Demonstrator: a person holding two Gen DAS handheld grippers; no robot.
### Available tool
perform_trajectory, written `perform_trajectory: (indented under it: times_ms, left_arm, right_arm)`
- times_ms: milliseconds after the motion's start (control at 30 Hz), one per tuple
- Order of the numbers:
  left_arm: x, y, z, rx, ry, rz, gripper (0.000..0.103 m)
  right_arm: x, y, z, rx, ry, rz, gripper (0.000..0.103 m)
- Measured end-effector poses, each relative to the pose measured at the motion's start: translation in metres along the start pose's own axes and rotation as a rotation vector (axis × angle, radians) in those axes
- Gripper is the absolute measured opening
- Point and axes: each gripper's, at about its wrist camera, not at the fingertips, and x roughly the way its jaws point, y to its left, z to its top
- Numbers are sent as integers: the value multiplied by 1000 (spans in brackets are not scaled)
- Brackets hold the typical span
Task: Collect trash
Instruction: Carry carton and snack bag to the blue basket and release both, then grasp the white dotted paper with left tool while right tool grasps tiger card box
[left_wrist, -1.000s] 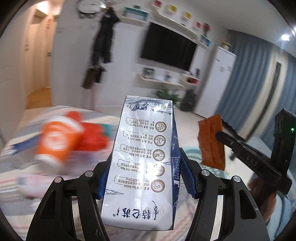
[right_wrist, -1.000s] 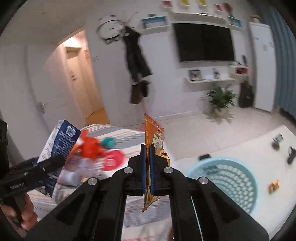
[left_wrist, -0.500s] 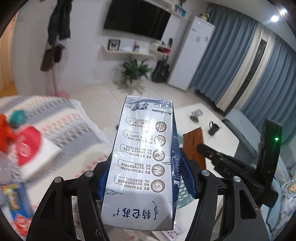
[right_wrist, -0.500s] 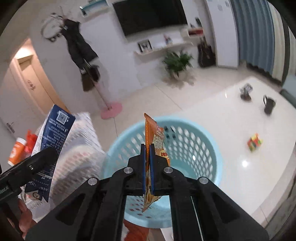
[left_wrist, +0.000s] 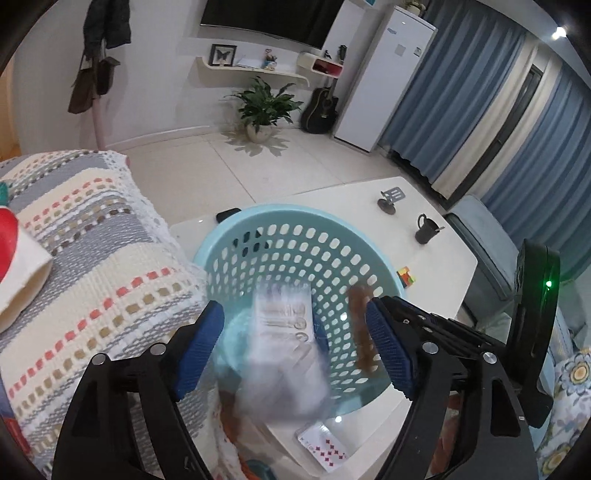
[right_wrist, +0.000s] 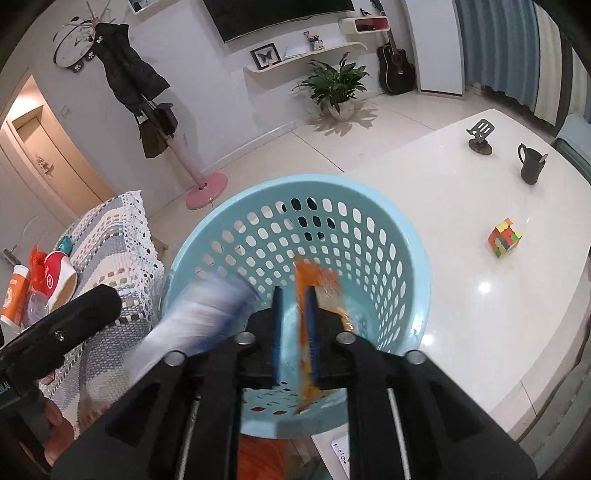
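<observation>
Carton, blurred, loose between the spread left claw, over the basket on the bench. Right view: wrapper, blurred, unpinched in the just-parting right claw, over the same basket; carton left.

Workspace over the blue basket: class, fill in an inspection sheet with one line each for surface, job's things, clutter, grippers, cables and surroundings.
Surface: glossy white table; crocheted striped cover beside it.
Job's things: light blue perforated plastic basket; blurred white-and-blue carton and blurred orange snack wrapper over its opening.
Clutter: colourful puzzle cube, black mug, playing card, red-and-white paper cup.
Grippers: left gripper jaws just opened wide, carton loose between them; right gripper jaws just parted, wrapper slipping through.
Cables: nothing seen.
Surroundings: potted plant, guitar, blue curtains.
</observation>
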Motion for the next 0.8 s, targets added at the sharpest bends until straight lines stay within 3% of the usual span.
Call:
perform_trajectory:
  times_ms: [133, 200, 533, 800]
  left_arm:
    - [-17, 7, -4, -19, -20, -8, 79]
    - [-25, 8, -6, -23, -32, -12, 79]
    - [-95, 25, -23, -34, -150, 8, 79]
    - [-195, 65, -47, -89, -318, 118, 79]
  right_arm:
    - [-7, 3, 1, -5, -21, -8, 38]
    - [-13, 8, 0, -12, -36, -11, 42]
    - [-42, 52, -1, -97, -92, 31, 42]
    - [-78, 134, -6, -238, -164, 146, 42]
